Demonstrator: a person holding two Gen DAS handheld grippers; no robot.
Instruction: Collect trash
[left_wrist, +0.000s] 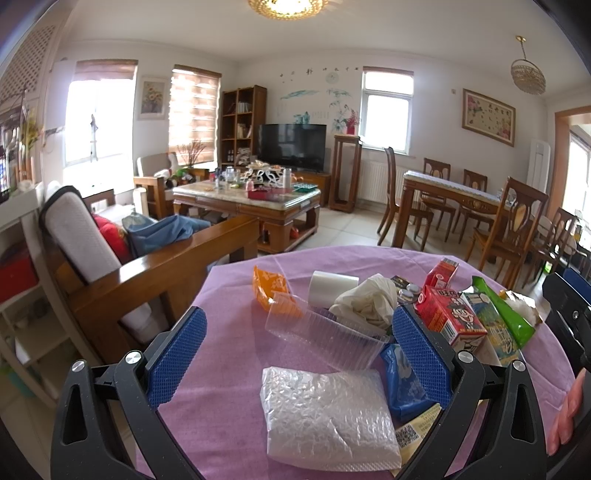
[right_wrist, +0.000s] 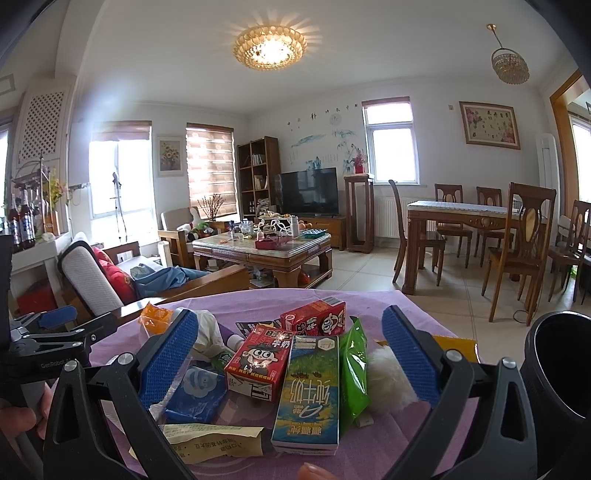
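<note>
Trash lies in a loose heap on the purple tablecloth (left_wrist: 229, 295) of a round table. Nearest my left gripper (left_wrist: 299, 332): a flat bubble-wrap pouch (left_wrist: 325, 417), silvery and crinkled, with a ribbed clear plastic cup (left_wrist: 325, 336) on its side just beyond it. A crumpled white tissue (left_wrist: 369, 299), a white tape roll (left_wrist: 332, 288) and an orange wrapper (left_wrist: 267, 286) sit behind the cup.

Between the fingers of my right gripper (right_wrist: 291, 354): a red cartoon milk carton (right_wrist: 256, 363), a tall blue-green milk carton (right_wrist: 310, 387) lying flat, a green snack bag (right_wrist: 352, 365) touching its side, and a second red carton (right_wrist: 314, 317) behind. A blue tissue pack (right_wrist: 195, 391) lies under the left finger; a white fluffy wad (right_wrist: 384, 373), possibly cotton, sits by the right finger.

Both grippers: jaws wide apart, nothing held, hovering over the heap.

Edges: cloth bare toward the left rim. A wooden sofa arm (left_wrist: 159, 266) stands close to that rim. A black bin (right_wrist: 557, 365) is at the right edge, beside the table.
</note>
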